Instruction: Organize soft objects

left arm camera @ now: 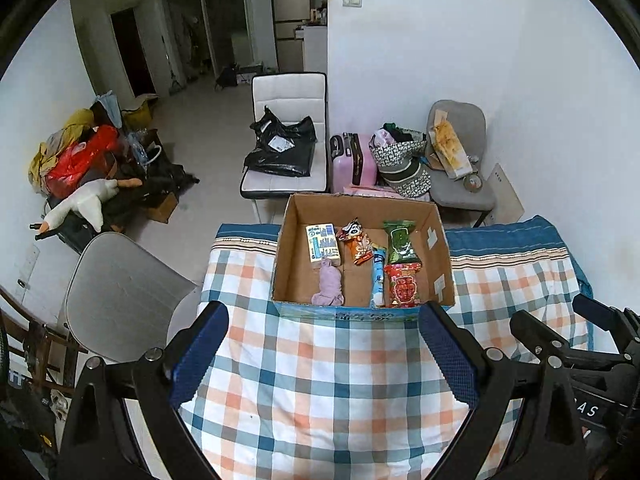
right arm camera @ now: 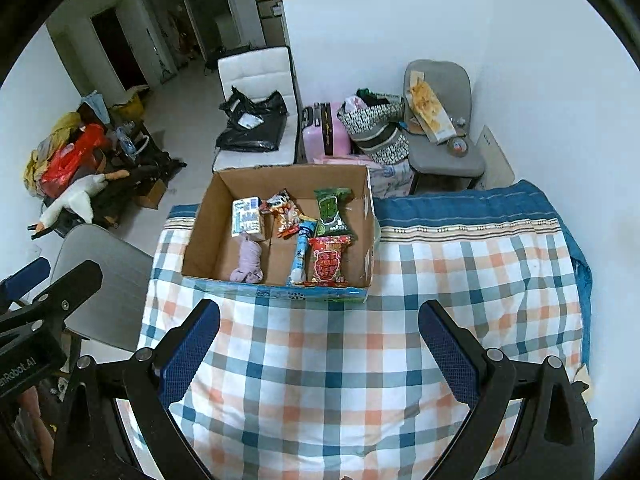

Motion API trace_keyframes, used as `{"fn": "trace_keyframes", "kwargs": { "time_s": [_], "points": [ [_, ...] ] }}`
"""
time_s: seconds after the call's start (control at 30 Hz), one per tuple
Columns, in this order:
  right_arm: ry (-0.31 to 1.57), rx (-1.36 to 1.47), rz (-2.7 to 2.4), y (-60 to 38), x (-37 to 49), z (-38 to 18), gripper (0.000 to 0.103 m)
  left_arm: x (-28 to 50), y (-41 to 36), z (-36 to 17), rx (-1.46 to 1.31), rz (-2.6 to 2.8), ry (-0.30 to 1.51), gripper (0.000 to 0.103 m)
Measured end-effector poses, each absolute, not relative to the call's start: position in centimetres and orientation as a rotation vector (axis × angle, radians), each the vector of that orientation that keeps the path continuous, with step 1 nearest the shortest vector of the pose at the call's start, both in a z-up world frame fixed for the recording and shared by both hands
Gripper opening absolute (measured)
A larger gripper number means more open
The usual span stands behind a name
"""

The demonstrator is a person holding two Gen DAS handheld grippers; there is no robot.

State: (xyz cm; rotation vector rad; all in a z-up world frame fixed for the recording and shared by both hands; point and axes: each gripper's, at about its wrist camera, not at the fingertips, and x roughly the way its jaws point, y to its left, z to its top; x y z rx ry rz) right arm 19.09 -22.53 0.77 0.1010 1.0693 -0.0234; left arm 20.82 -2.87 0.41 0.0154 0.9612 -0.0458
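Right now both tongs hang over a desk covered with a blue, orange and white checked cloth [left arm camera: 320,380]. The left tongs [left arm camera: 324,360] are spread wide at the bottom of their frame and hold nothing. The right tongs [right arm camera: 320,356] are spread wide too, also with nothing between them.

An open brown cardboard box [right arm camera: 208,220] sits on the cloth in the middle of each frame. Inside it, a soft rolled-up purple cloth [left arm camera: 330,286] lies at the lower left, touching a white and blue packet [left arm camera: 322,245] above it. Next to them are an orange snack bag [left arm camera: 357,246], a long blue and white tube pack [left arm camera: 378,278], a green snack bag [left arm camera: 400,241] and a red snack bag [left arm camera: 403,284] at the lower right.
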Motion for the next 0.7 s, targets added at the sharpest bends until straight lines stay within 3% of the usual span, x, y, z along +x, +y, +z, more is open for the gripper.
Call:
{"fn": "trace_keyframes", "kwargs": {
  "time_s": [0.37,0.7],
  "points": [
    [0.984,0.095,-0.03,-23.4,15.2,5.9,0.101,17.9,-2.7,3.1,0.024,-0.036,0.904,0.097],
    [0.968,0.108,-0.042,-24.2,14.1,7.0,0.101,17.6,-2.7,3.2,0.024,-0.038,0.901,0.097]
  ]
}}
